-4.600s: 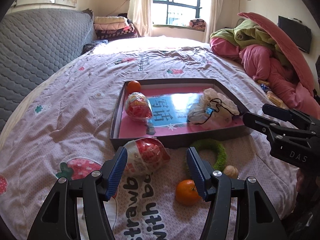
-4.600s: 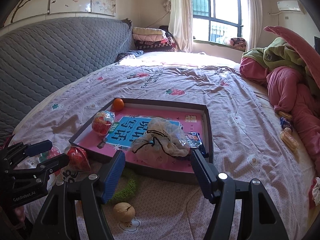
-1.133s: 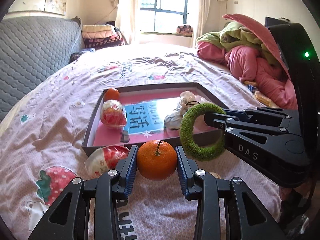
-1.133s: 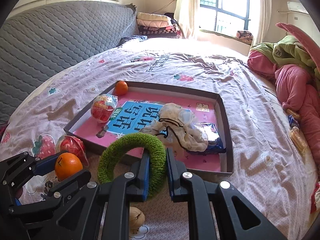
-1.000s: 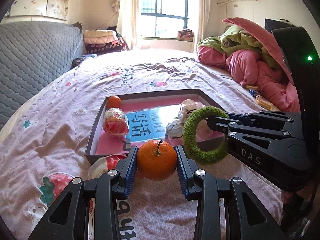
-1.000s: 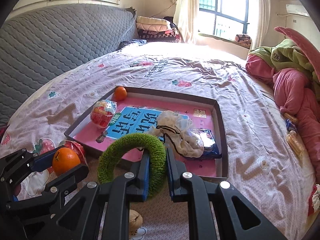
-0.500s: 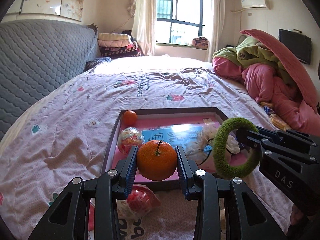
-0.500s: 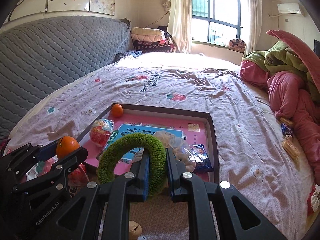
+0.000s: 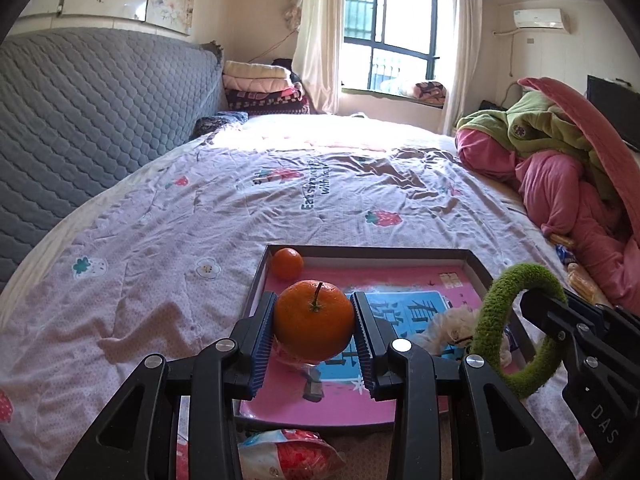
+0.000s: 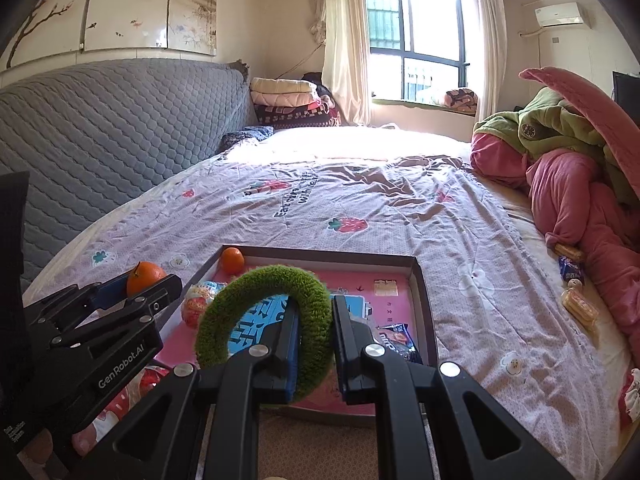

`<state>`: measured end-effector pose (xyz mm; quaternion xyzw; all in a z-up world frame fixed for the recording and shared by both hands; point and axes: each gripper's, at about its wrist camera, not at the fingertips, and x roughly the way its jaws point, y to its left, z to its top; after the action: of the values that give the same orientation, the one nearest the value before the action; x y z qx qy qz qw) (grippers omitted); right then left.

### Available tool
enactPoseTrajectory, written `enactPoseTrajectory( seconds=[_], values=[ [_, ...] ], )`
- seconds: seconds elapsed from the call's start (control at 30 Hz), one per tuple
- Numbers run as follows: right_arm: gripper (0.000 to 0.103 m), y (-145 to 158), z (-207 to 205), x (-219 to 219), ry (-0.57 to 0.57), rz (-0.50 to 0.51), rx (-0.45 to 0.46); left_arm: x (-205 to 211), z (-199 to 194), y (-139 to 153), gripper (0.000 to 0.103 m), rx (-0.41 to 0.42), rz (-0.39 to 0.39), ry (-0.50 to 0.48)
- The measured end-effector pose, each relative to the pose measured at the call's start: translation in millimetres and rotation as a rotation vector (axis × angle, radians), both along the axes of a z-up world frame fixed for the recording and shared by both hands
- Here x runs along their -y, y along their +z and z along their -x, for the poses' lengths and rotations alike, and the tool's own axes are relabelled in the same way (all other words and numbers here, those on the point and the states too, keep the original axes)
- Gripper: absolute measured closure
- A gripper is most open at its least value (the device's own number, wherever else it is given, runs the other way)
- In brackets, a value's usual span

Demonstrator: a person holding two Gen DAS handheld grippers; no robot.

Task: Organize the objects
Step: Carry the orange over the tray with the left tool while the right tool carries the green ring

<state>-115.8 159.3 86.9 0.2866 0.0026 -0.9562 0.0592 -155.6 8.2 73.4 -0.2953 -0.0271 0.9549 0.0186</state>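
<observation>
A second ago the tray (image 9: 476,266) lay ahead of me; now both loads hang over its near half, so only the release is left, I judge. My left gripper (image 9: 315,330) pinches the orange (image 9: 313,326) between its pads, with a smaller orange (image 9: 287,263) beyond it in the far corner. My right gripper (image 10: 315,338) is clamped on the green ring (image 10: 266,312) — a snack packet (image 10: 394,338) lies just right of it. Bare pink floor waits under the orange; the near rim sits below my fingers — nothing blocks a straight drop.
</observation>
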Motion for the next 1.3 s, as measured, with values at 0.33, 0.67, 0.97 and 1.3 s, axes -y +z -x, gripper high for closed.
enactPoseTrajectory(
  seconds=[0.33,0.67,0.97,1.3],
  values=[
    [0.088,4,11,5,-0.013,-0.005,-0.036,4,22,1,0.065,0.022,0.009,0.023],
    [0.088,-2,19,9,-0.013,-0.017,-0.063,14,38,-20,0.065,0.064,0.037,0.043],
    [0.088,-30,32,16,-0.014,-0.05,-0.002,-1,45,-42,0.065,0.111,0.06,-0.014],
    [0.088,-61,40,23,-0.03,-0.168,0.056,-18,46,-59,0.065,0.144,0.086,-0.078]
  ],
)
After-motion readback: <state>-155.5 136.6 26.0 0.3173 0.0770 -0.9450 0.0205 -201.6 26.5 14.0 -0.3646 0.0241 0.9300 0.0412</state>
